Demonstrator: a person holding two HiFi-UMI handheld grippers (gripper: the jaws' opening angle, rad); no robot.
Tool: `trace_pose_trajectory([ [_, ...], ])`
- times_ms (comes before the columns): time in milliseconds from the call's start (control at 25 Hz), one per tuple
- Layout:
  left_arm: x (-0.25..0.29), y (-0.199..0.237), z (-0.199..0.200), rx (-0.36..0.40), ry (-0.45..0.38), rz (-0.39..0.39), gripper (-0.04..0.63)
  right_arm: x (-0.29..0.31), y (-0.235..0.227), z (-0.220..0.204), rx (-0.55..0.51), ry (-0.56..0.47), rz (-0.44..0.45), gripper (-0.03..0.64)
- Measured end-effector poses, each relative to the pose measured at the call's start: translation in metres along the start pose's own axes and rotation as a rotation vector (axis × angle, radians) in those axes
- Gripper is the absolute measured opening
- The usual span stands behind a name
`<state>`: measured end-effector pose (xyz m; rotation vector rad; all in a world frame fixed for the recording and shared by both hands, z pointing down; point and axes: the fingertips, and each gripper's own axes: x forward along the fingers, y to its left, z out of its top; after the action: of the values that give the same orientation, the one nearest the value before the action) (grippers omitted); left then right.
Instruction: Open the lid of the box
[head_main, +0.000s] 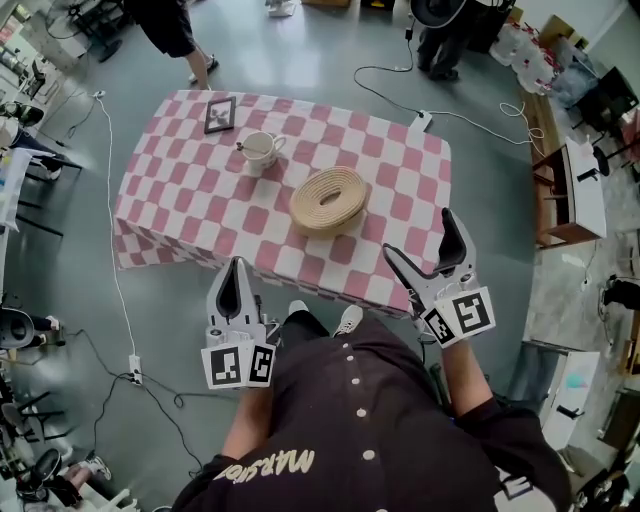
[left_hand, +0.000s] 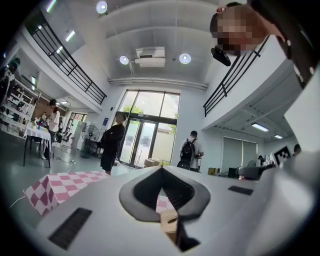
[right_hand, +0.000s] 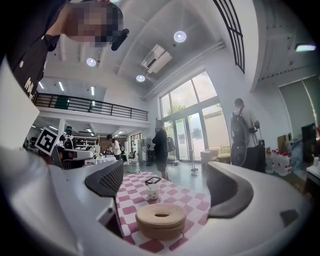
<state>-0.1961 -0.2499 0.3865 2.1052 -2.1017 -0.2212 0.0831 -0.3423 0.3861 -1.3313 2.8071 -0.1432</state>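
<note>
The box (head_main: 329, 199) is a round woven basket with a flat lid whose centre is sunken; it sits shut in the middle of the pink-checked table (head_main: 190, 180). My left gripper (head_main: 236, 268) hangs shut just off the table's near edge, left of the box. Off the near right corner, my right gripper (head_main: 417, 231) stands open and holds nothing. In the right gripper view the box (right_hand: 161, 220) lies ahead between the spread fingers (right_hand: 107, 180), apart from them. The left gripper view shows a sliver of the box (left_hand: 169, 220) behind the shut jaws.
A white cup (head_main: 260, 150) with a spoon stands behind and left of the box, and a dark picture frame (head_main: 220, 114) lies at the far edge. Cables (head_main: 110, 250) run across the floor. A person (right_hand: 161, 145) stands beyond the table; a shelf unit (head_main: 575, 195) is at right.
</note>
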Motion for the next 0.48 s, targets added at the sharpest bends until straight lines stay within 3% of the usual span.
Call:
trace_pose_trajectory([
  [160, 0.017, 0.012, 0.003, -0.006, -0.001, -0.002, 0.009, 0.022, -0.003, 0.0, -0.004, 0.005, -0.002, 0.509],
  [480, 0.072, 0.028, 0.025, -0.016, -0.02, -0.09, 0.011, 0.074, -0.004, 0.01, -0.038, 0.0, -0.02, 0.509],
])
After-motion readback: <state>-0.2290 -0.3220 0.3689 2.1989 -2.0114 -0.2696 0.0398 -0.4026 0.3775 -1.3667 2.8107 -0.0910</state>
